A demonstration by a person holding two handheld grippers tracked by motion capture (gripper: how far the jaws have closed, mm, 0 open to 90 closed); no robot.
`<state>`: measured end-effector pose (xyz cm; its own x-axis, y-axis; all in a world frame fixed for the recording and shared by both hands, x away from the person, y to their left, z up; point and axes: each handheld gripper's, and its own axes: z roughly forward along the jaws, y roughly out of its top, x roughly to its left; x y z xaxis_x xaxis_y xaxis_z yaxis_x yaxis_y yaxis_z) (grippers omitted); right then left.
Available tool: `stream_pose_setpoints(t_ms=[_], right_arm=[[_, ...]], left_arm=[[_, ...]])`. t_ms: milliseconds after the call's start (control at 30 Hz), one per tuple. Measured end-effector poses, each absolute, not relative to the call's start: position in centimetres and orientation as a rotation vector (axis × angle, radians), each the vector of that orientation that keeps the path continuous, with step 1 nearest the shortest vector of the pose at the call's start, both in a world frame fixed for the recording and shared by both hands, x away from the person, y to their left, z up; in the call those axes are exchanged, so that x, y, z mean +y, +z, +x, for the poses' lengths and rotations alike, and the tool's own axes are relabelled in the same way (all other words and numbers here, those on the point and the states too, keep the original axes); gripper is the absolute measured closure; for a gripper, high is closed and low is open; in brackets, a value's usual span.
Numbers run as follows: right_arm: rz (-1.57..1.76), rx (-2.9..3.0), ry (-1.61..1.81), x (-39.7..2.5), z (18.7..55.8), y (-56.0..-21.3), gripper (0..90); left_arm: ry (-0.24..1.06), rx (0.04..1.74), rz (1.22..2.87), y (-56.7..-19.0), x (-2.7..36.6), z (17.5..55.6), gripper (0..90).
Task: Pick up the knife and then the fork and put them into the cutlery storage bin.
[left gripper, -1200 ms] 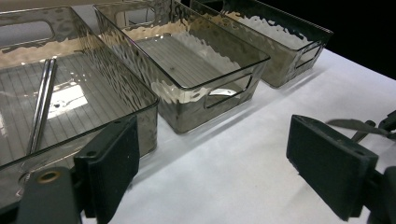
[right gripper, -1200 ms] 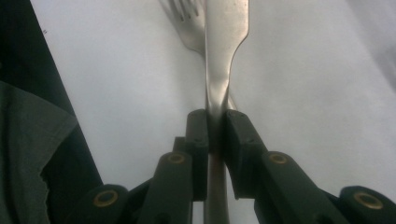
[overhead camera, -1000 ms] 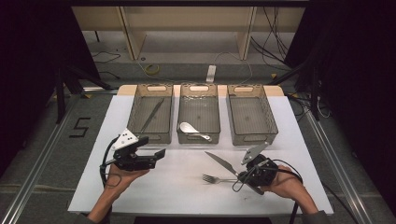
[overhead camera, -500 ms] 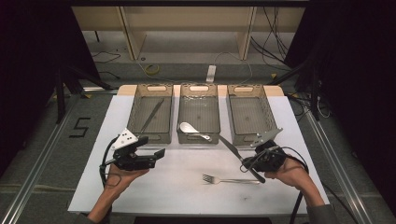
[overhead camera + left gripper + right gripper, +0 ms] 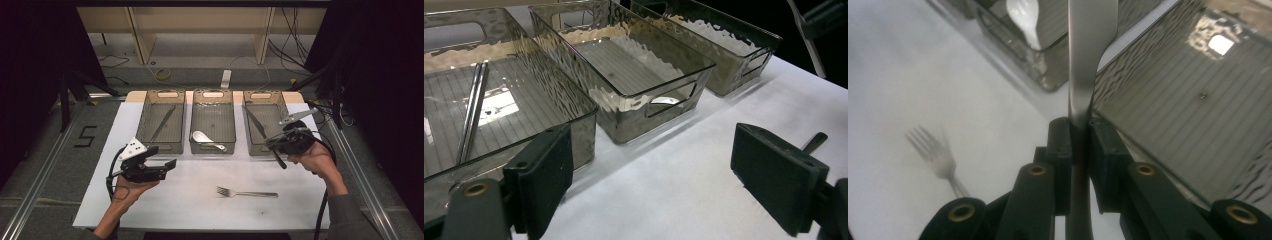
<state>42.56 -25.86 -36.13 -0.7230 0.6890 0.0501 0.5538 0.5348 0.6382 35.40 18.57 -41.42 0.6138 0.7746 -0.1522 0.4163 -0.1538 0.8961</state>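
My right gripper (image 5: 272,143) is shut on a table knife (image 5: 256,125), held above the front of the right-hand clear bin (image 5: 280,102). The blade points toward the back left and the handle sticks out toward the person. In the right gripper view the jaws (image 5: 1079,135) pinch the knife (image 5: 1091,50) on edge over that bin's (image 5: 1173,100) rim. A fork (image 5: 245,193) lies flat on the white table, near the front. My left gripper (image 5: 170,164) hovers at the front left, open and with nothing in it (image 5: 659,165).
Three clear bins stand in a row at the back. The left bin (image 5: 155,142) holds long thin metal sticks (image 5: 471,115). The middle bin (image 5: 214,97) holds a white spoon (image 5: 202,137). Dark floor and cables surround the table.
My right gripper has lifted the knife off the table beside the fork and carried it forward to the right bin. The left gripper has stayed put.
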Motion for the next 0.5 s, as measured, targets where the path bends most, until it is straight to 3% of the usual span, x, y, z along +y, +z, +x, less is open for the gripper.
stream_pose_setpoints(t_ms=[500], right_arm=[[1.098, 2.523, 1.002, -24.2, 46.3, -34.4, 81.0]], left_arm=[[0.418, 0.969, 1.774, -41.4, 18.6, 35.4, 17.0]])
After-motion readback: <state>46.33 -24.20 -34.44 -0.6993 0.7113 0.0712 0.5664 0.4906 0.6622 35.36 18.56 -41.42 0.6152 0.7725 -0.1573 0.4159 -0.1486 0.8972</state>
